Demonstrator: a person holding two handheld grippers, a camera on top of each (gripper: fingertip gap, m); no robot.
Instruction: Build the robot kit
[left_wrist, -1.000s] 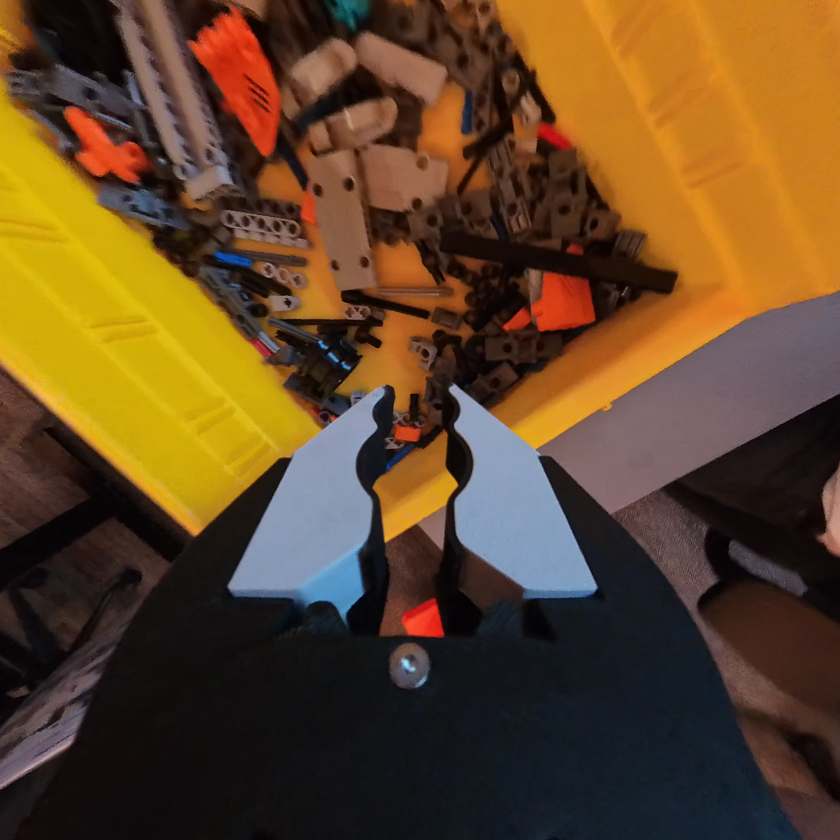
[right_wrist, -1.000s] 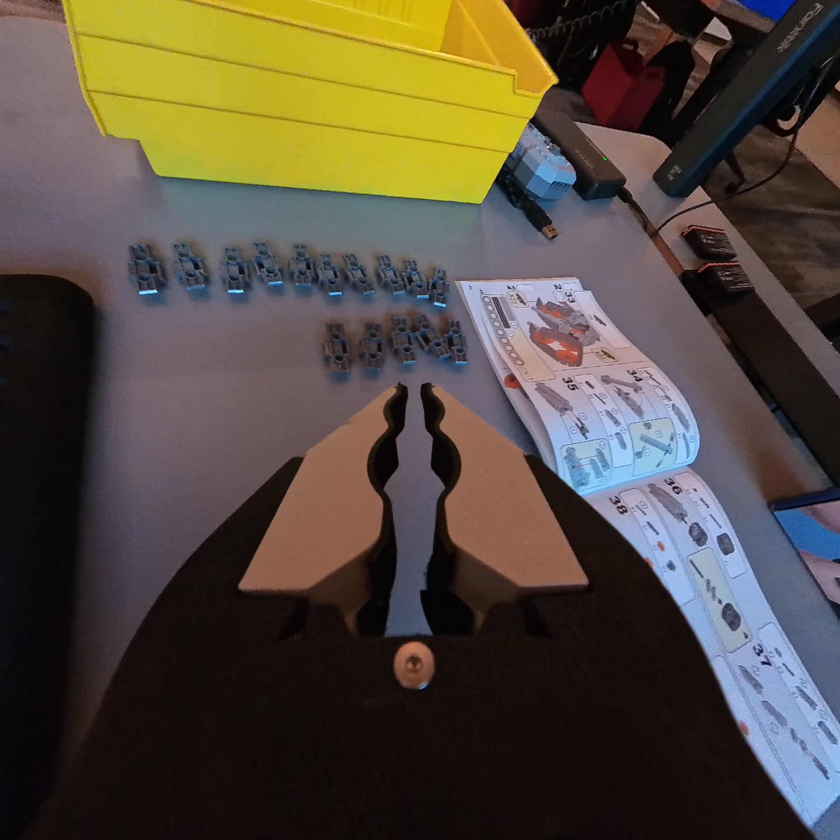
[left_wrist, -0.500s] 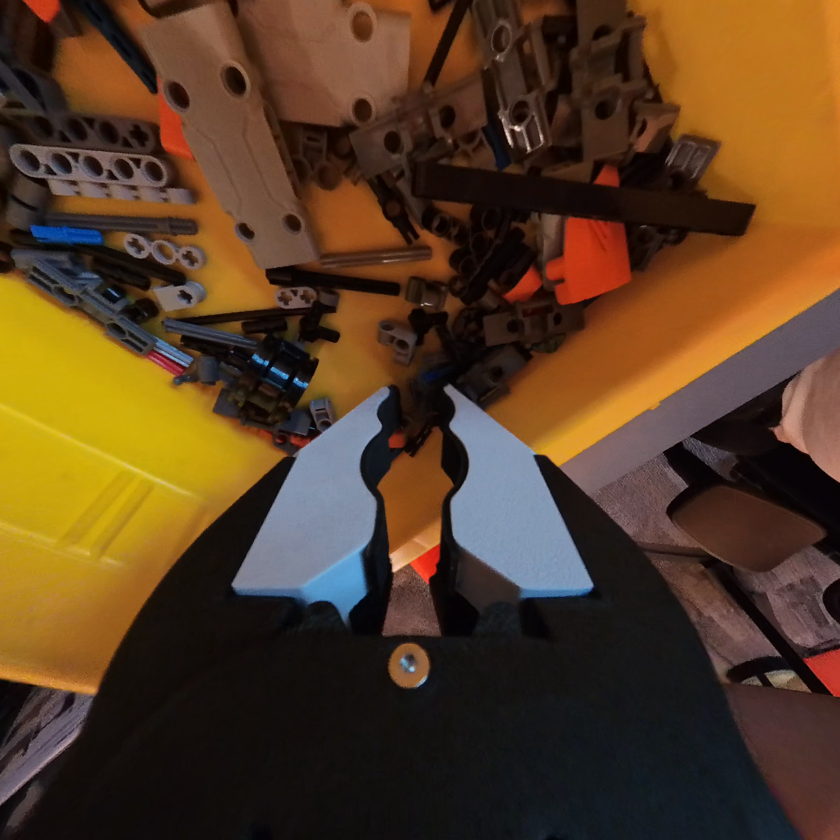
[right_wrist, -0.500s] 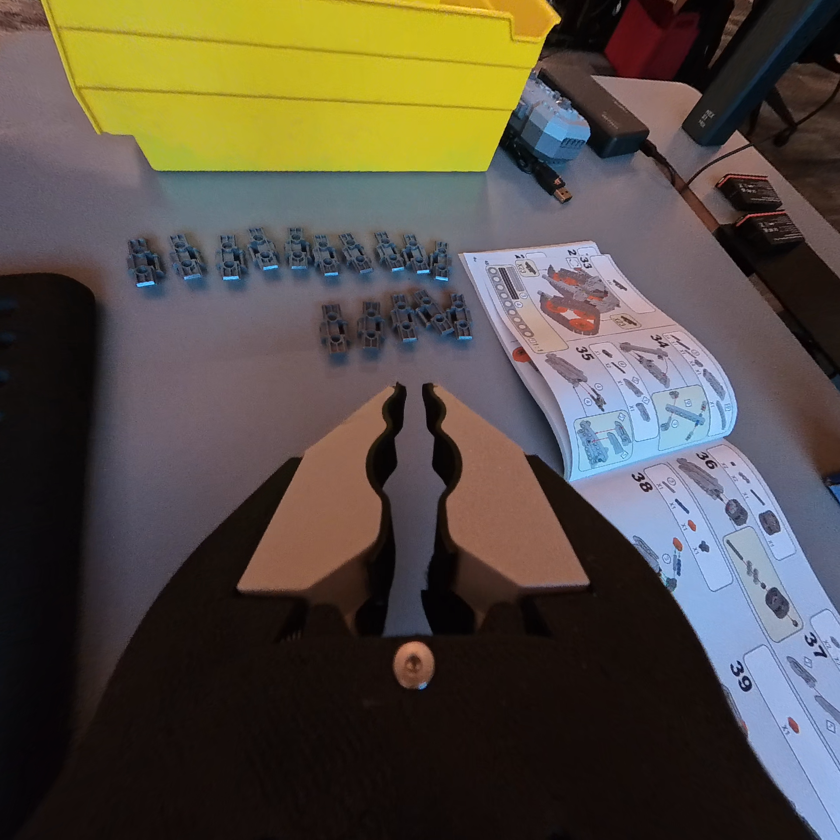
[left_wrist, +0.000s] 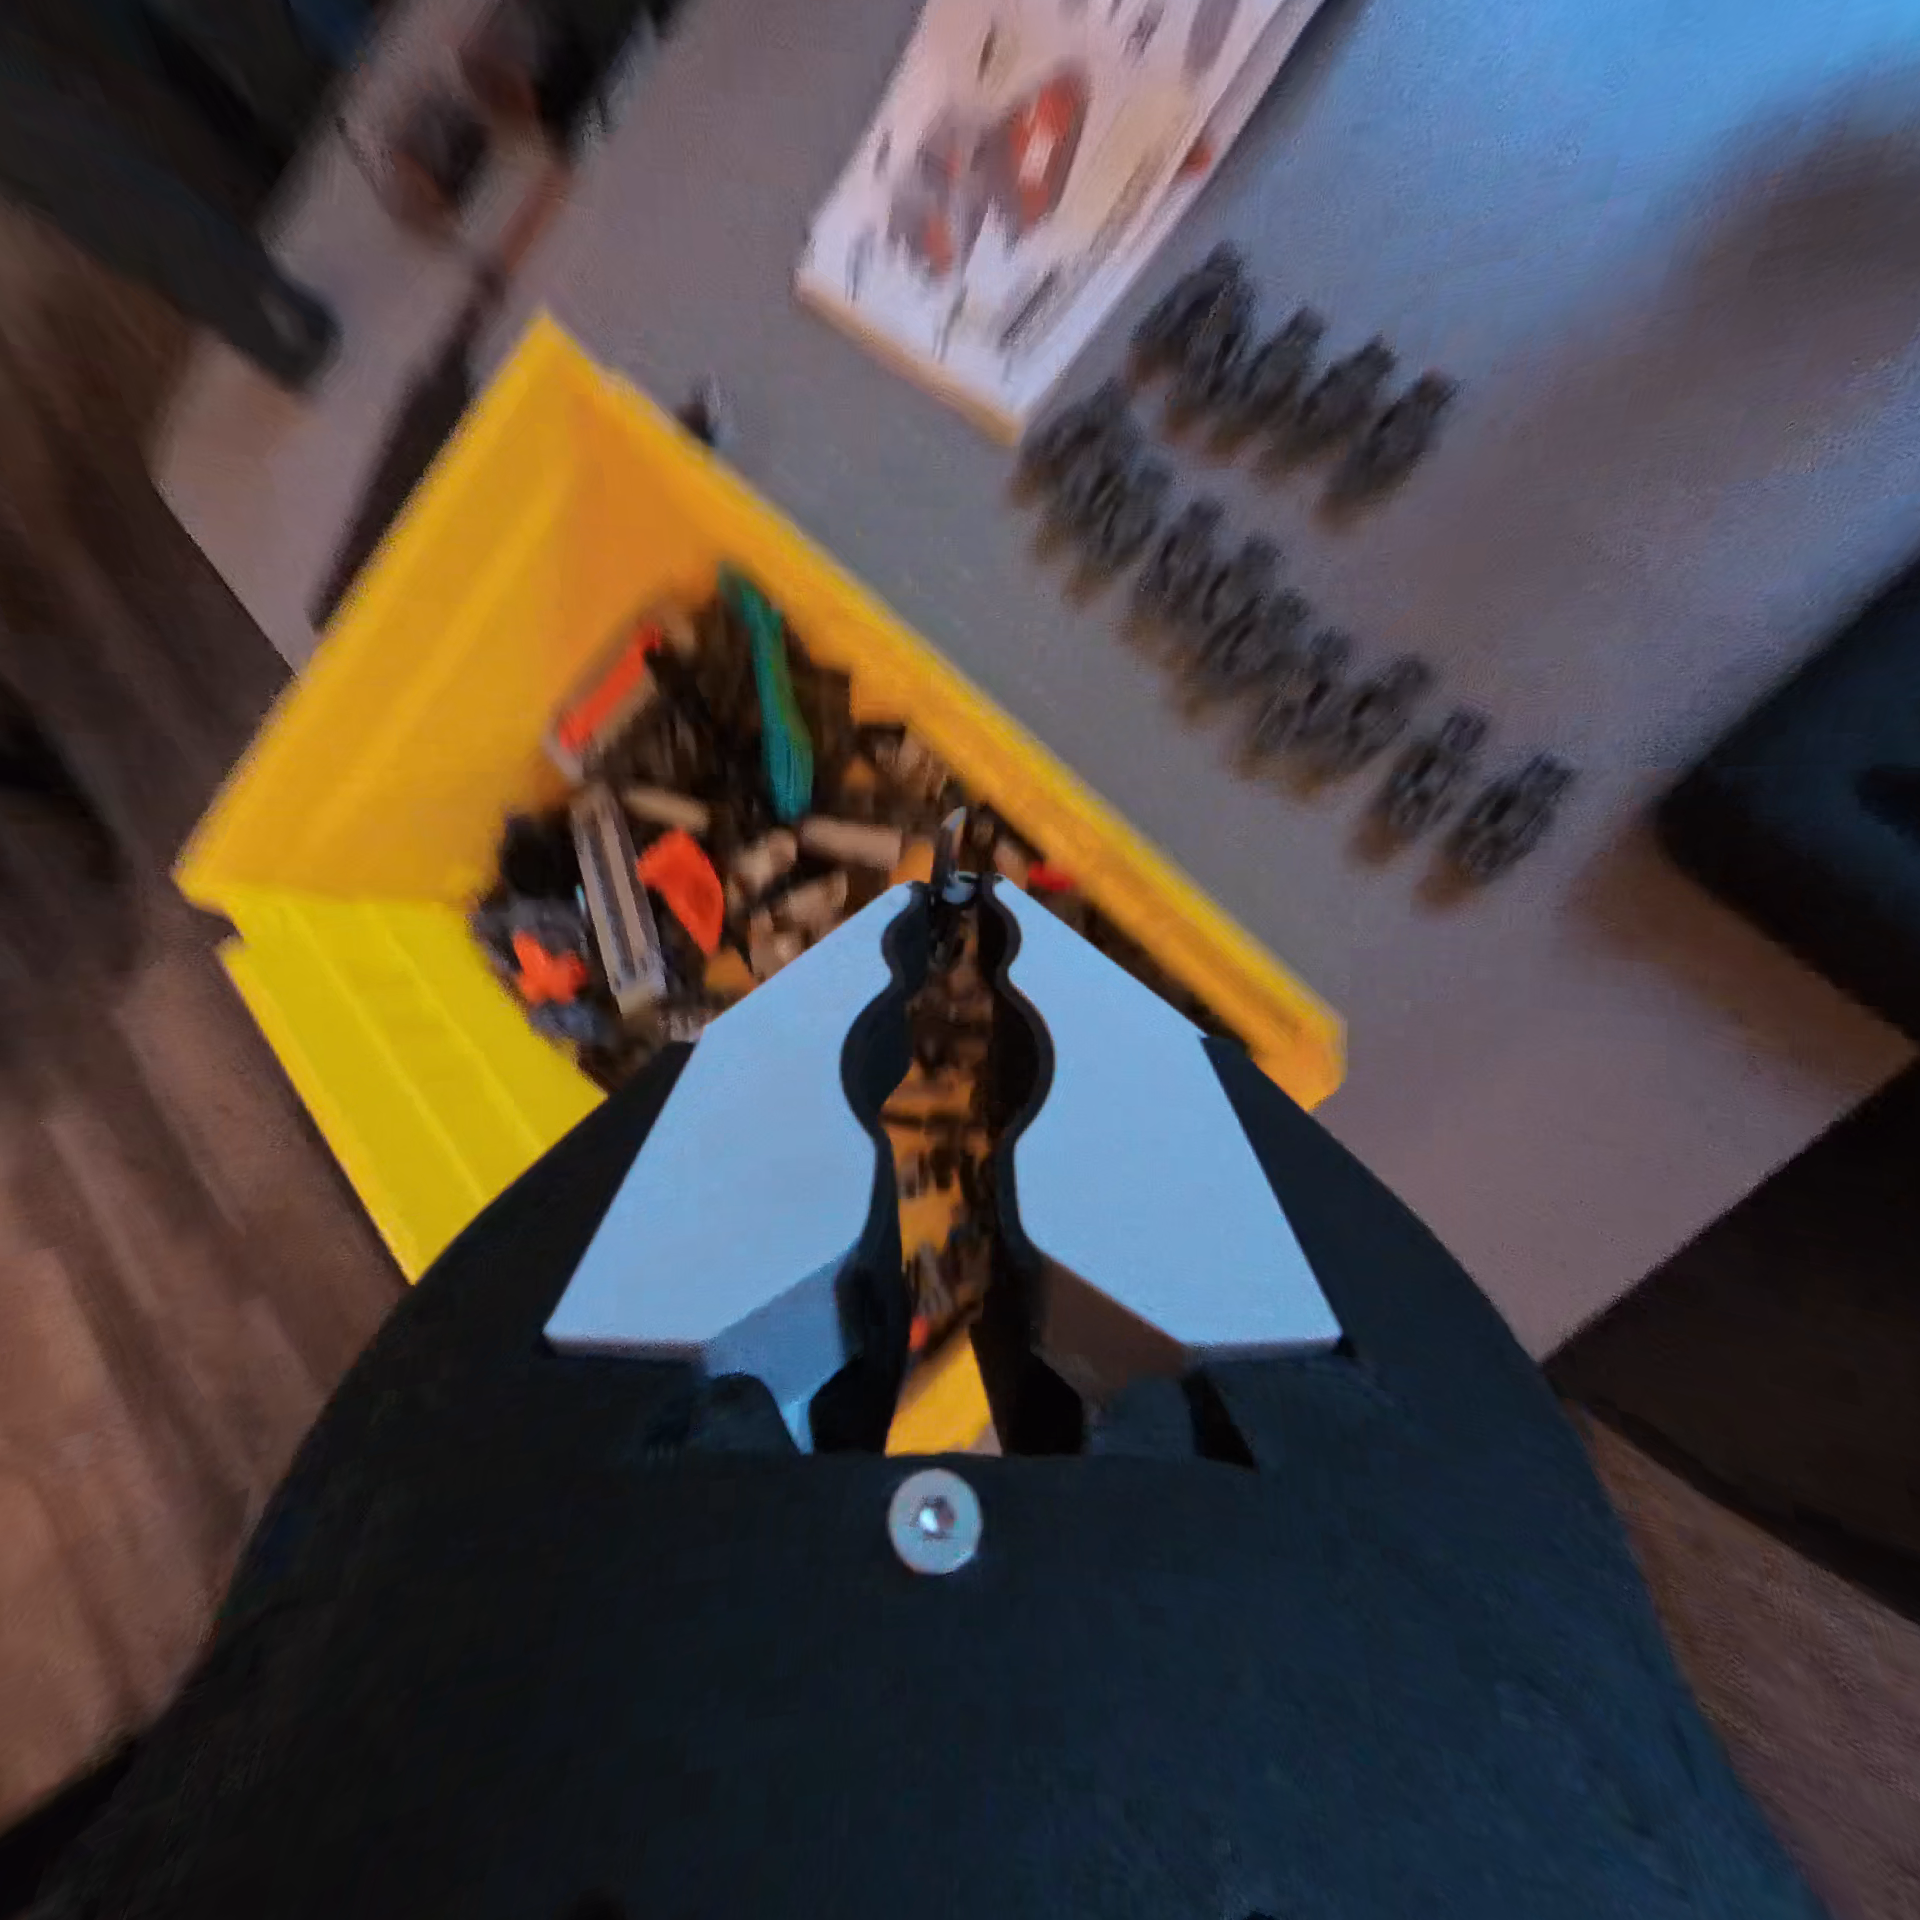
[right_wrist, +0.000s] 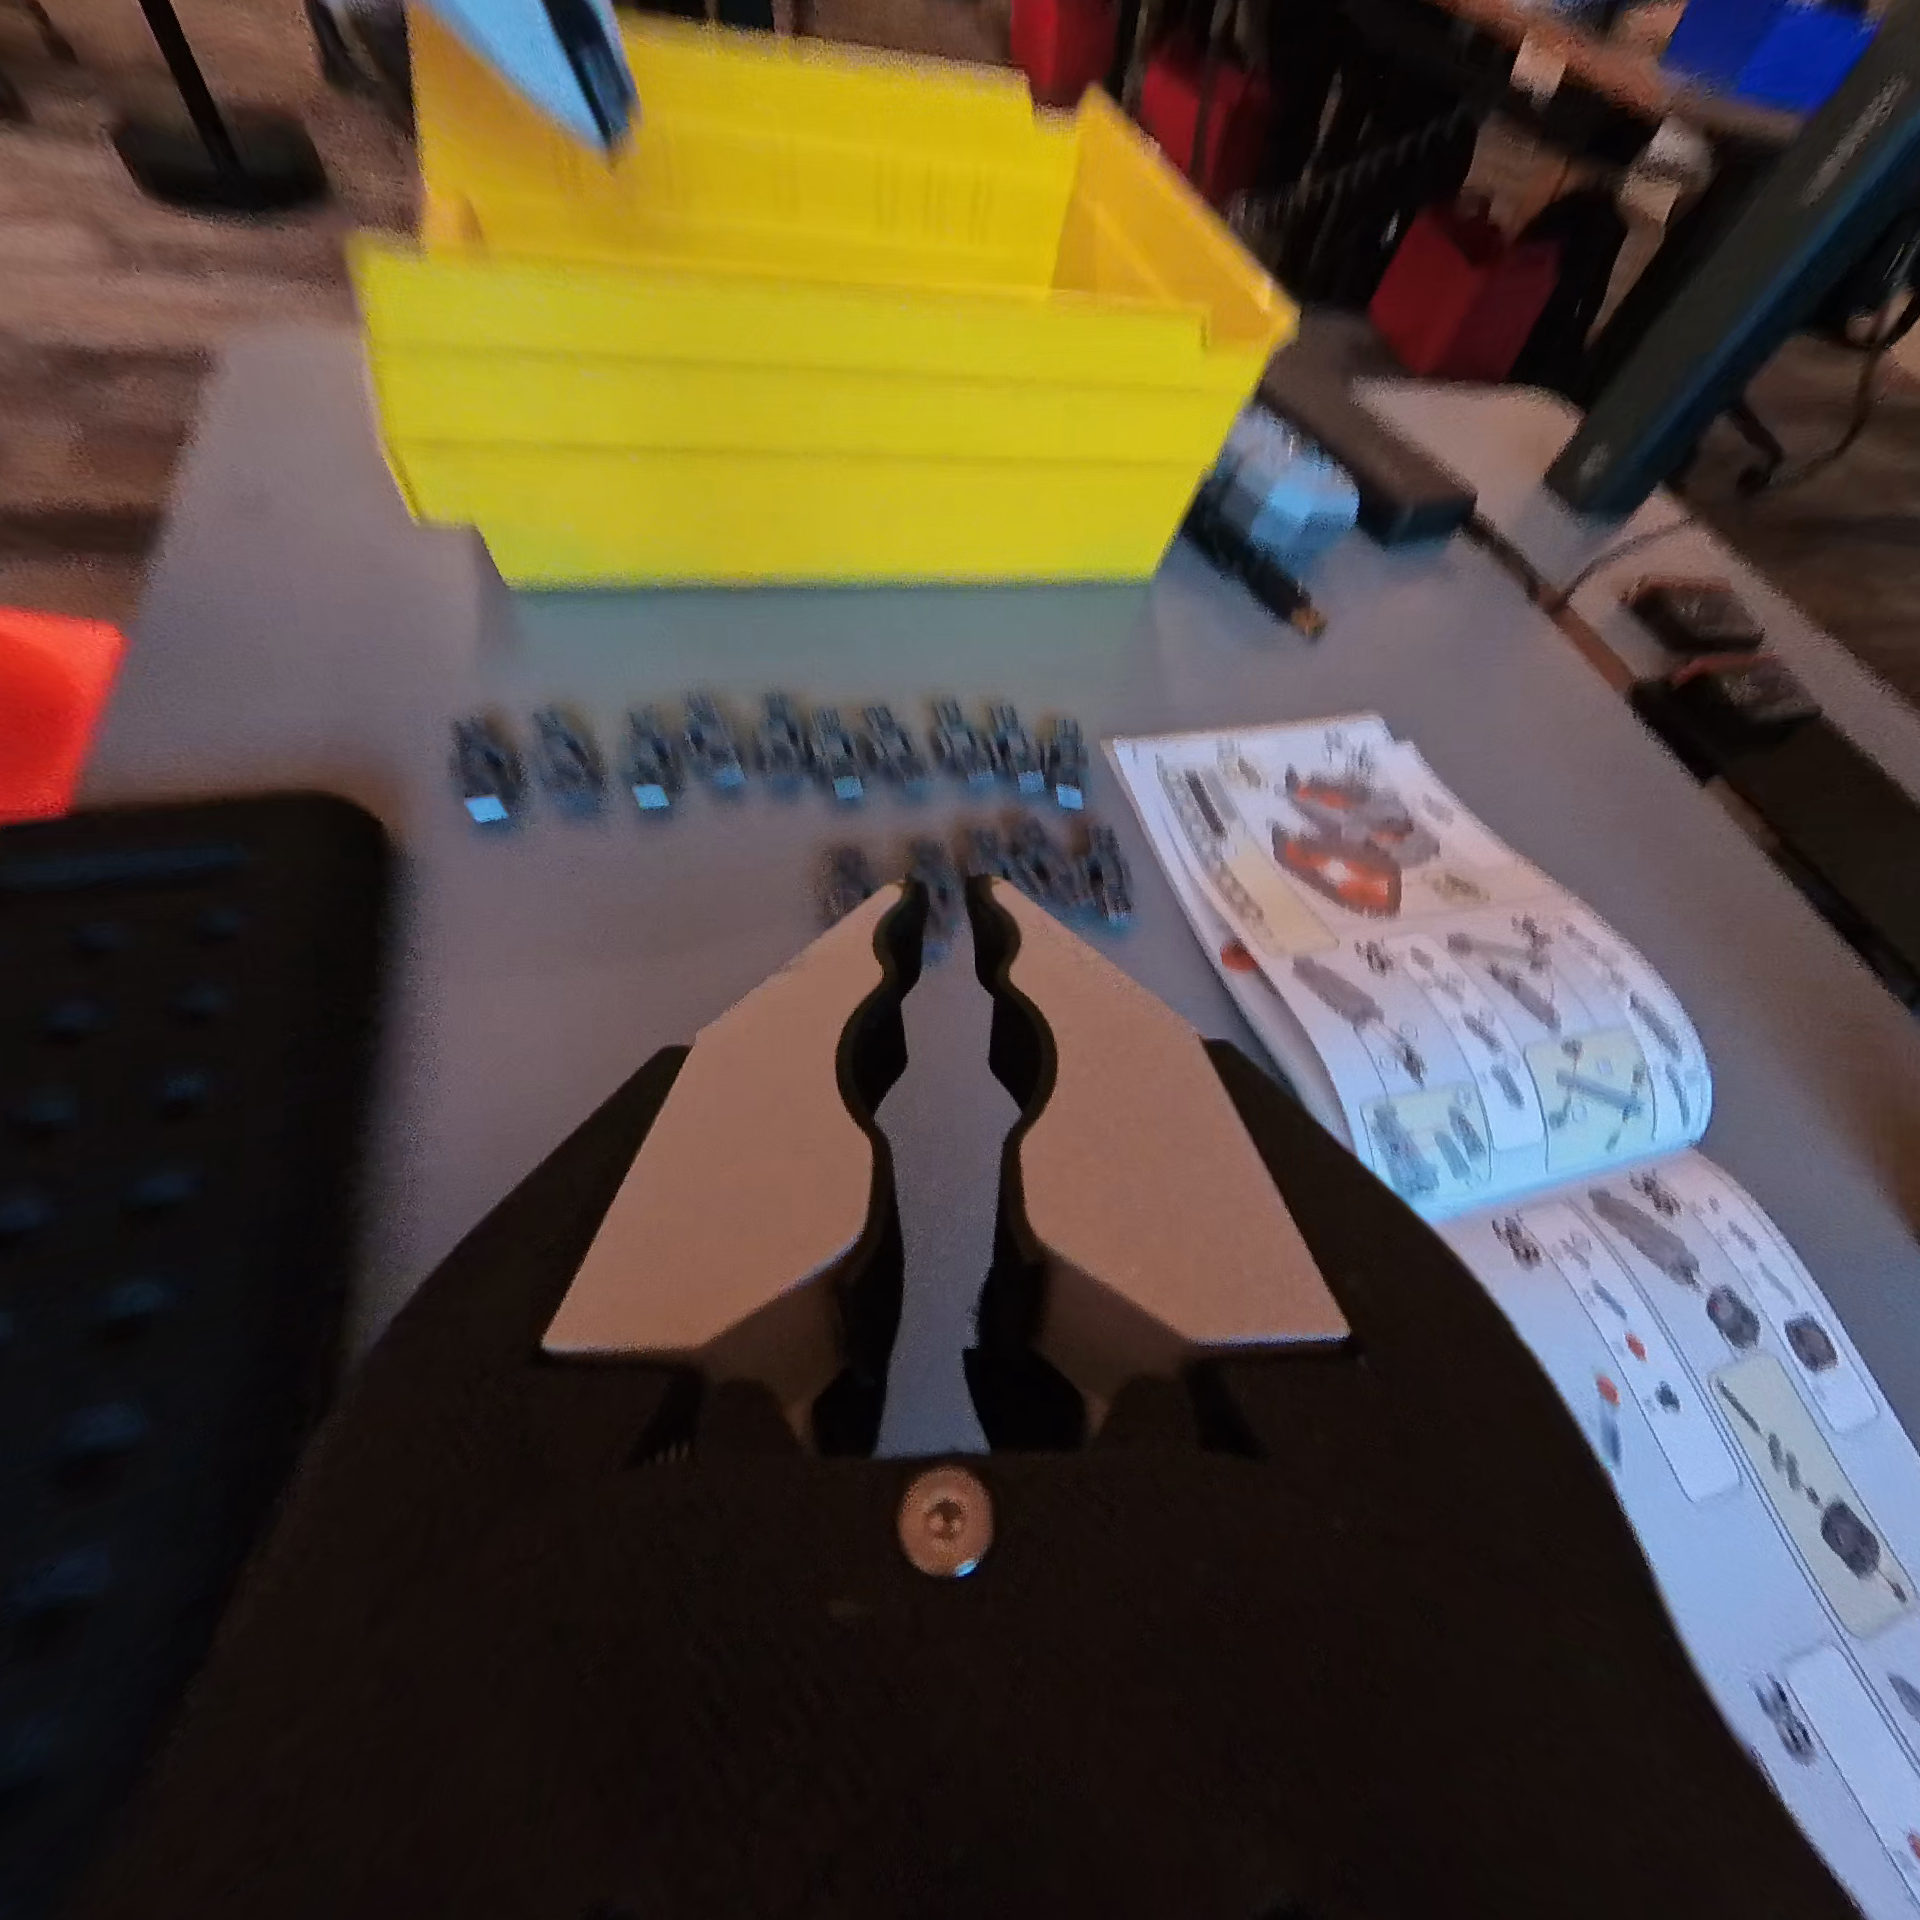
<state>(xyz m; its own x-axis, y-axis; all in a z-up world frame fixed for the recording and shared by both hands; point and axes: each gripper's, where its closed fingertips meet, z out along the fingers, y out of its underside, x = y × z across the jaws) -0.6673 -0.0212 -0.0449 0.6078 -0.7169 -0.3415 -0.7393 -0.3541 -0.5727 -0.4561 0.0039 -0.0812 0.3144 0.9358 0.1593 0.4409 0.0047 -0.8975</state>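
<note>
Small dark piece (left_wrist: 951, 868) in left gripper (left_wrist: 954, 899)

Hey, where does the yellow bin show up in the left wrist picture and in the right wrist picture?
Left wrist view: the yellow bin lies left of centre, seen from above, with loose building pieces inside.
Right wrist view: the yellow bin stands top centre, seen from the side, its contents hidden.
Shared landmark: the open instruction booklet on the grey table, beside the rows of small dark pieces.

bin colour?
Yellow. The bin shows best in the right wrist view, behind the rows of small grey parts.
</note>
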